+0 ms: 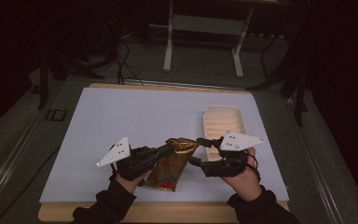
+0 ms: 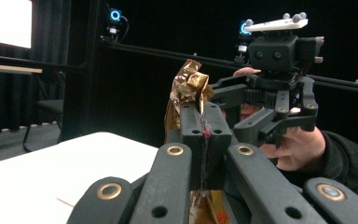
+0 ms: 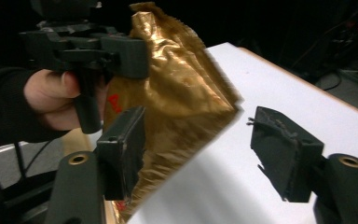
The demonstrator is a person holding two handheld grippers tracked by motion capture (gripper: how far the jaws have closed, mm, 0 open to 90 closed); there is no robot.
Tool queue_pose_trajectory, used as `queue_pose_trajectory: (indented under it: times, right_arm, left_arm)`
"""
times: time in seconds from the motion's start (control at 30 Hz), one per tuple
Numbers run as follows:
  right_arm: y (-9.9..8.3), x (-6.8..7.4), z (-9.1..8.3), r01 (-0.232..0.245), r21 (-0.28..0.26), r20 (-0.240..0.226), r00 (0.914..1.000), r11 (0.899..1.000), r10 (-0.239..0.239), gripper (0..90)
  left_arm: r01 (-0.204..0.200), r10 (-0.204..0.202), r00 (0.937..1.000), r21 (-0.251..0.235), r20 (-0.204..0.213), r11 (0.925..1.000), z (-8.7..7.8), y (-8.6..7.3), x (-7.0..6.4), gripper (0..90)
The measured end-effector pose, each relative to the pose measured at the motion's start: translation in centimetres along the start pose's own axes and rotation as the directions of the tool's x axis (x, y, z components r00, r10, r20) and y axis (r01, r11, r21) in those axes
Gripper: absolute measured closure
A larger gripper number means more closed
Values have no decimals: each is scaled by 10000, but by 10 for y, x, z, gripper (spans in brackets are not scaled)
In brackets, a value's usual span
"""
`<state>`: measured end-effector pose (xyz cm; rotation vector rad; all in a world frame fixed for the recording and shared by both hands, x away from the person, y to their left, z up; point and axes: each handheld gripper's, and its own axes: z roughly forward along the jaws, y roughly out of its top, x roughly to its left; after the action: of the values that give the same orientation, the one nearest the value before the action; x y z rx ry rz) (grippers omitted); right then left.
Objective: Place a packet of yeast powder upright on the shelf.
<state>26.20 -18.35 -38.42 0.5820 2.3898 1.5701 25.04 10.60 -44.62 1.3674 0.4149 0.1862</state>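
A crinkled gold snack bag (image 1: pixel 171 164) with red print is lifted at its top end over the white table top (image 1: pixel 121 116). My left gripper (image 1: pixel 166 150) is shut on the bag's upper left edge; in the left gripper view its jaws (image 2: pixel 204 127) pinch the gold foil (image 2: pixel 187 86). My right gripper (image 1: pixel 196 150) stands open just right of the bag's top. In the right gripper view the bag (image 3: pixel 177 93) hangs ahead of the left jaw, and the space between the fingertips (image 3: pixel 200 149) holds nothing. The left gripper (image 3: pixel 98 51) shows beyond the bag.
A cream ribbed tray (image 1: pixel 224 123) lies on the table just behind my right gripper. The table's wooden front edge (image 1: pixel 168 212) runs under the person's sleeves. A metal frame stand (image 1: pixel 205 28) is on the floor beyond the table.
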Motion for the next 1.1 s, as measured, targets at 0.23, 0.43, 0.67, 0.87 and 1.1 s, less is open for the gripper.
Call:
queue_pose_trajectory:
  times: [0.23, 0.43, 0.67, 0.87, 1.1]
  right_arm:
    - [0, 2, 5, -5, 56, -409, 9992, 10000, 7, 439]
    - [-1, 1, 8, -12, 224, -742, 9972, 9997, 29, 552]
    - [0, -8, 10, 244, 415, -1376, 9903, 9988, -184, 728]
    - [1, -13, 11, 973, 711, -1596, 9835, 9927, -850, 770]
    - [8, -13, 3, 1532, 903, -1616, 9773, 9841, -1373, 791]
  left_arm:
    - [0, 0, 10000, -148, 30, 9999, 4, -1, -1, 900]
    - [54, -52, 10000, -318, 81, 9995, 5, -2, 0, 900]
    - [16, -18, 9999, -114, -124, 9999, 6, -2, 0, 900]
    - [-52, 56, 9998, 193, -200, 9998, 7, -3, 2, 887]
    - [-87, 88, 9998, 44, -159, 10000, 7, 2, 3, 732]
